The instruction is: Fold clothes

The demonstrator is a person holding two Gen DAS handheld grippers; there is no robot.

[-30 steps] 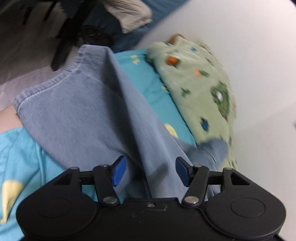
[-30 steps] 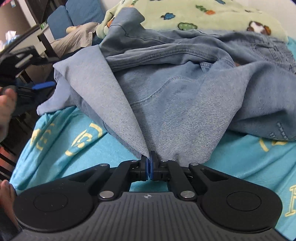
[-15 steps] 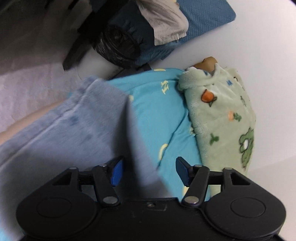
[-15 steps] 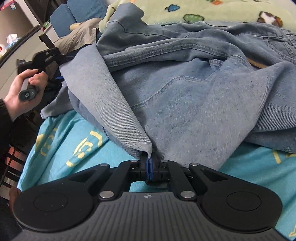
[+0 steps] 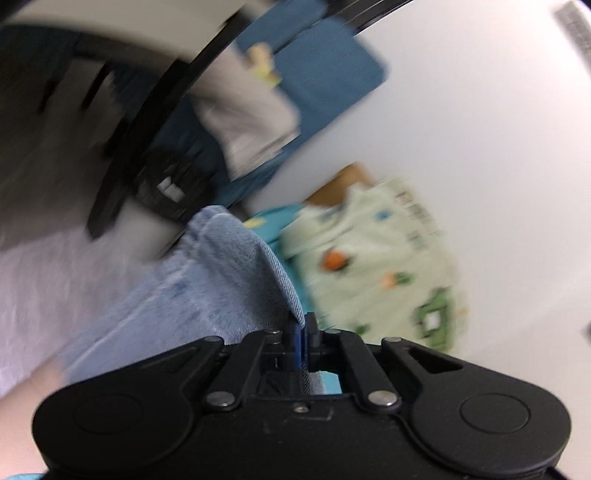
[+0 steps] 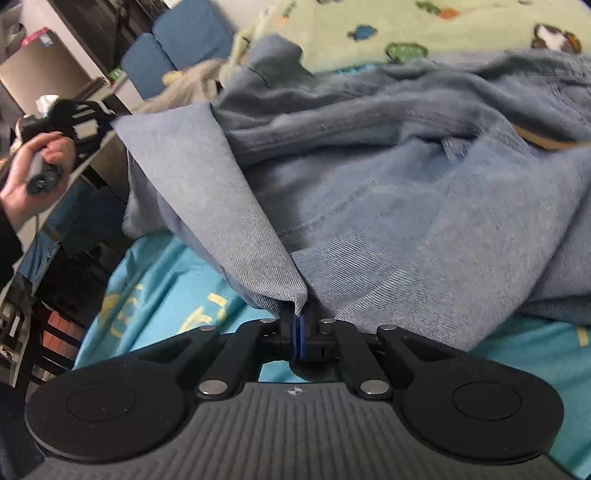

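Left gripper (image 5: 301,334) clamped on hem edge of denim garment (image 5: 207,280). Right gripper (image 6: 298,328) clamped on folded denim corner nearest camera. Garment heaped on turquoise sheet (image 6: 162,291), stretched taut between both grippers. Green printed blanket (image 6: 406,29) beyond garment. Left hand (image 6: 35,173) left of garment, gripping handle. Left view blurred.

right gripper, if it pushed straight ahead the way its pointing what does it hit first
The right gripper is already shut on the denim garment, so it would push straight into that bunched denim. Beyond it lies the green patterned blanket, though depth there is unclear.
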